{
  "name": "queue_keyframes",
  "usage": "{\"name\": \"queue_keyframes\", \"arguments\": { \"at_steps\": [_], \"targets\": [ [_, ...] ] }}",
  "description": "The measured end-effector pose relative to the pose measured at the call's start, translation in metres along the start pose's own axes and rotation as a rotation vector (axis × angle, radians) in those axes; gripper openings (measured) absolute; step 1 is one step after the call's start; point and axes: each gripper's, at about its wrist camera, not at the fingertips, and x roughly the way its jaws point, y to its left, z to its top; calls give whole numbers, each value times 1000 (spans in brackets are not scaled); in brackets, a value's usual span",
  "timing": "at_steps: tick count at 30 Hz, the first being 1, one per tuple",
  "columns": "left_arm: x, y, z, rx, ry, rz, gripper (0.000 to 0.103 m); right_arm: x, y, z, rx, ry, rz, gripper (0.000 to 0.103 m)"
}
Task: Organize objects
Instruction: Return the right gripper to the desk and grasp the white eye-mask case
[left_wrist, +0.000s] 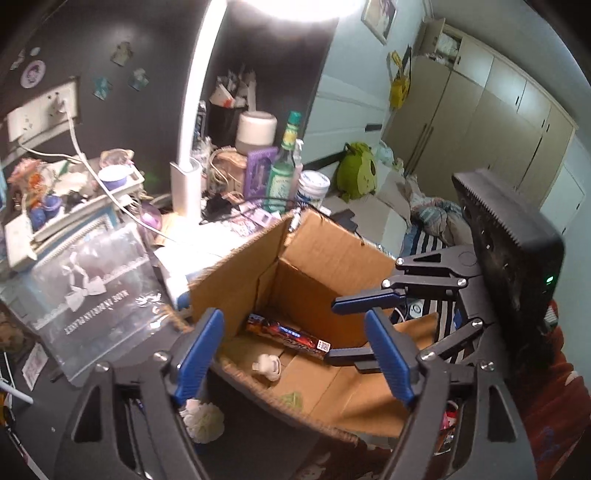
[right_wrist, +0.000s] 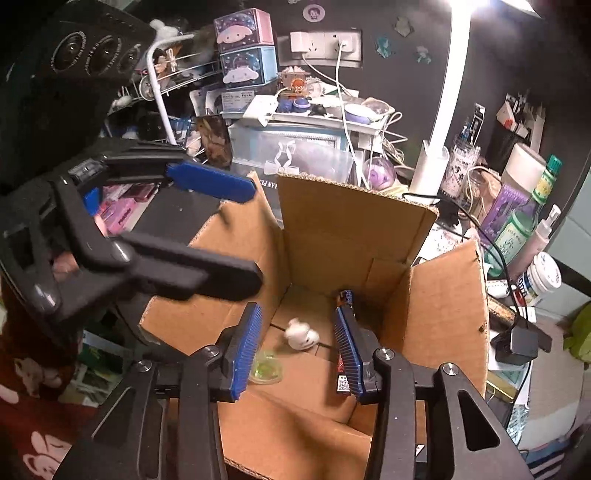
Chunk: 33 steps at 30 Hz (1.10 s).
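Open brown cardboard box (left_wrist: 325, 258) sitting on a cluttered dark worktop (left_wrist: 44, 417), flaps standing up. Down on the box floor: a long dark red-and-blue snack bar wrapper (left_wrist: 288, 334) lying flat, a small white figurine (left_wrist: 267, 366) just beside it, and a little clear greenish disc (right_wrist: 266, 369) near the front.

Left gripper (left_wrist: 295, 356) hovering over the box's near edge, blue pads spread wide, nothing between them. Right gripper (right_wrist: 299, 349) poking down into the box, jaws parted and released too; white figurine showing between the pads but not pinched, snack bar right against the far pad, can't tell if touching.

Around the box: white desk lamp (left_wrist: 192, 122), green glass bottle (left_wrist: 282, 173), clear plastic drawer box (left_wrist: 96, 291), tangle of white cables (left_wrist: 88, 166).
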Motion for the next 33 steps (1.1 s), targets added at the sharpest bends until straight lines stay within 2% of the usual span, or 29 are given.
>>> {"name": "queue_keyframes", "arguments": {
  "at_steps": [1,4,6,7,10,11,13,15,17,19,23,24,30,31,33],
  "targets": [
    [-6,3,-1,-5,-12,-3,79,-1,2,1,-5,-4,-7,38],
    [-32,15,-8,-29,-66,9,79,-5,13,5,-48,-33,-27,54],
    [-51,24,-16,-44,-104,34,80,-12,24,9,-75,-81,-14,70],
    [-57,27,-19,-50,-116,47,80,-15,29,11,-83,-110,-5,75],
    [-82,41,-38,-69,-162,124,80,-26,55,16,-124,-232,-11,100],
    [-89,47,-46,-76,-175,145,80,-27,65,17,-143,-265,-20,103],
    [-101,59,-62,-95,-194,163,81,-26,87,21,-186,-311,0,103],
    [-111,72,-79,-115,-205,176,81,-14,112,26,-240,-304,54,103],
    [-118,85,-97,-142,-207,203,81,4,140,28,-287,-287,63,103],
    [-124,100,-116,-166,-209,238,81,20,160,27,-287,-292,87,103],
    [-128,125,-154,-216,-202,298,81,59,190,24,-240,-238,231,103],
    [-128,131,-163,-227,-198,311,81,71,196,24,-225,-224,245,103],
    [-116,163,-209,-283,-164,331,81,133,214,12,-195,-172,217,102],
    [-113,165,-214,-287,-157,334,81,140,215,8,-188,-162,216,100],
    [-109,171,-225,-294,-144,342,81,160,213,7,-167,-127,210,90]
  ]
}}
